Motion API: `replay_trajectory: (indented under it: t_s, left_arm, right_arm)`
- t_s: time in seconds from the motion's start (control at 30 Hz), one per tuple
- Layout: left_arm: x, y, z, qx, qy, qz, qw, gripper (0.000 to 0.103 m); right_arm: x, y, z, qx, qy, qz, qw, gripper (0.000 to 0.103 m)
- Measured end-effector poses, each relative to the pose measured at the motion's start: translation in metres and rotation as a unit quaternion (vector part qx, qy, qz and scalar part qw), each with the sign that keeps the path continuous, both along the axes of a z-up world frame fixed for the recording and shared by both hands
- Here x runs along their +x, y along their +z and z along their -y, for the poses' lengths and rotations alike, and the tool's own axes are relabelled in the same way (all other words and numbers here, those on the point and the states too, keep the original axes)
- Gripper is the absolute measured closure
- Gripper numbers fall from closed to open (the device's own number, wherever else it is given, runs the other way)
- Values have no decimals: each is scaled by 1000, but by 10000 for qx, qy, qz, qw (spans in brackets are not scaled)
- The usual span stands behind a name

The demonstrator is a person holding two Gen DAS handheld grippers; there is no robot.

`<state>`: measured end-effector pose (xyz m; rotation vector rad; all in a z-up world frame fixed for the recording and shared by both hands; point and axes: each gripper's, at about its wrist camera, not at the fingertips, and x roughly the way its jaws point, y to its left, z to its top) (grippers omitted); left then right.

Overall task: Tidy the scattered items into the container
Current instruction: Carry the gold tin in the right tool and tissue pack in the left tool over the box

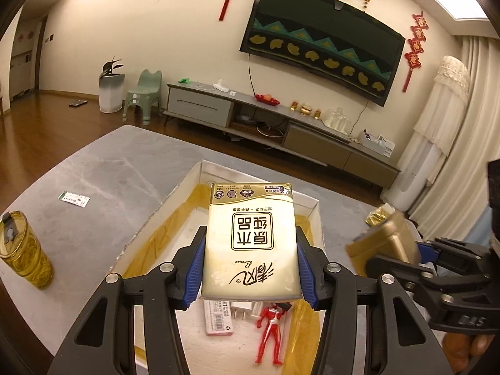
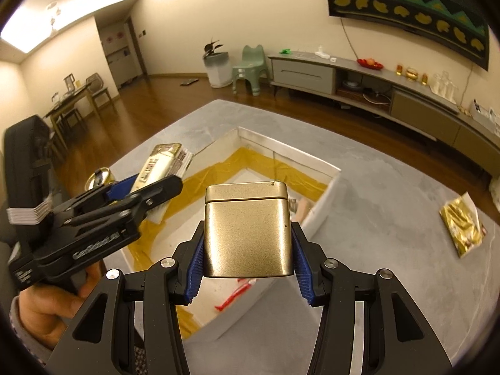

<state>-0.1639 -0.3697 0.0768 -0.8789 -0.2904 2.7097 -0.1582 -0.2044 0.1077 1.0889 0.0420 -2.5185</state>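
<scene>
- Left gripper (image 1: 250,268) grips a cream and gold tissue pack (image 1: 250,240) between its blue pads, holding it above the open white box (image 1: 312,215).
- Right gripper (image 2: 248,268) clamps a gold tin (image 2: 248,234) by its sides, lid end pointing away from the camera, raised over the near wall of the same box (image 2: 325,203).
- Both views show the box resting on a grey table (image 1: 109,181), its inside lined with yellow tape along the walls.
- Inside the box lie a red toy figure (image 1: 270,331), a white plug adapter (image 1: 242,309) and a flat labelled packet (image 1: 218,318), close together near the front.
- On the table to the left of the box stands a clear yellow tumbler (image 1: 23,250) with a lid, and a small green-and-white sachet (image 1: 74,199) lies farther back.
- A crumpled gold foil pouch (image 2: 462,222) lies on the table to the right of the box, well apart from it.
- A person's hand (image 2: 53,306) holds the left tool's handle in the right wrist view.
</scene>
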Motion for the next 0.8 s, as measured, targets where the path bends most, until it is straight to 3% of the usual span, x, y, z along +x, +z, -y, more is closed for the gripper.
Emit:
replay_trajectory:
  t_s: [0.1,0.33,0.57,0.8]
  left_arm:
    - [1,-1,6,-81,39,-102,9999,50]
    - [-16,-25,14,-198,69,191,9996,50]
    - [-17,-35,16,-806,128,244,9964,50]
    - [-20,-41,24,-765,78,348,9964,50]
  right_arm:
    - [-16,-6,11,80,76,66,9999,50]
    - [-55,-21,37,264,199,296,9990,50]
    - [-100,-40,59,419,266,687,9964,50]
    - [-138,-59,79,523,222,999,9934,50]
